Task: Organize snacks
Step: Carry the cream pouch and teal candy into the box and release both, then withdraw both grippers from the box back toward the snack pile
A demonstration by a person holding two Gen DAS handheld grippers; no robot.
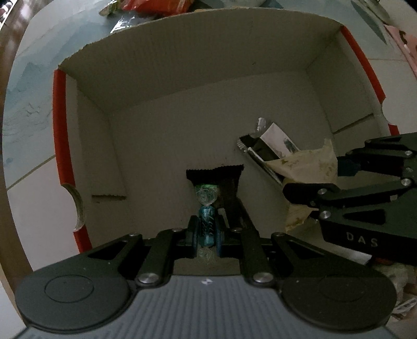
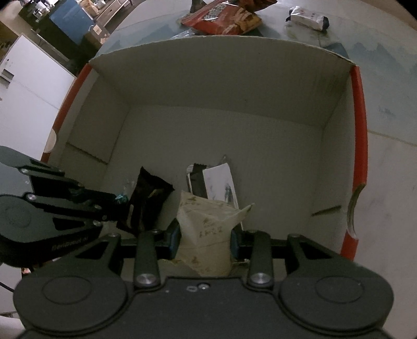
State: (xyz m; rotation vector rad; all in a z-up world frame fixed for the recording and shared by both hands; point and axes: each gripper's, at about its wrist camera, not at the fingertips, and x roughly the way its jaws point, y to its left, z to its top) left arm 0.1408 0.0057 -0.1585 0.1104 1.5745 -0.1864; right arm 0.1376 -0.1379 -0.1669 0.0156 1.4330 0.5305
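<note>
A red-and-white cardboard box (image 1: 62,109) (image 2: 361,125) lies open below both grippers. My left gripper (image 1: 207,232) is shut on a small teal-wrapped candy (image 1: 207,226) low inside the box, over a black snack packet (image 1: 229,180) (image 2: 146,200). My right gripper (image 2: 204,237) is shut on a cream snack pouch (image 2: 208,224) (image 1: 307,161) inside the box, to the right of the left gripper (image 2: 118,202). A black-and-white packet (image 1: 271,146) (image 2: 216,182) lies on the box floor behind the pouch.
Beyond the box's far wall, a red snack bag (image 2: 221,18) (image 1: 156,5) and a white-and-black packet (image 2: 307,18) lie on the pale tabletop (image 2: 391,78). A silver wrapper edge (image 1: 122,23) shows by the box's far left corner.
</note>
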